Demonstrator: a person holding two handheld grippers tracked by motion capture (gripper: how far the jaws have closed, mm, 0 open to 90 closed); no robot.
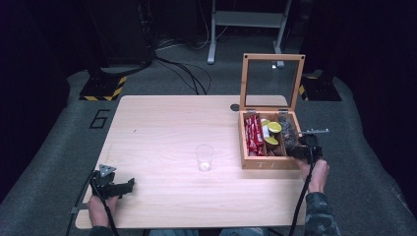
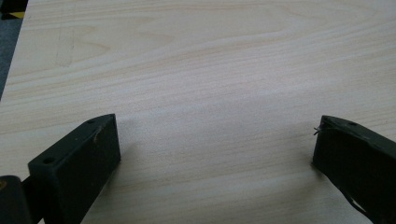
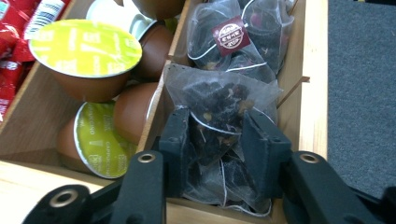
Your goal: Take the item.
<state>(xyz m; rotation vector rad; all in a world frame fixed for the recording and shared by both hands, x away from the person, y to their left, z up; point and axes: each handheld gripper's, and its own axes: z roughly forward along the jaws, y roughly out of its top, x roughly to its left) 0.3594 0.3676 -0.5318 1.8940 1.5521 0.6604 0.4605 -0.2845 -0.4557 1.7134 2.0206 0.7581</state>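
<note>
Tea bag (image 3: 219,100) lies in the right-hand compartment of the wooden box (image 1: 269,162) (beside coffee pods (image 3: 86,46)). Right gripper (image 3: 217,140) jaws are clenched on it: pick-up stage. Next, lift straight up, likely toward the cup (image 1: 204,157). Left gripper (image 2: 215,149) rests released over the counter (image 1: 162,128).

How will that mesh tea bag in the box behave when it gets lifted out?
The tea bag will probably crumple, since its thin mesh already puckers between the right tool. It looks light, loosely filled with dried bits. Its string might snag neighbouring bags.
</note>
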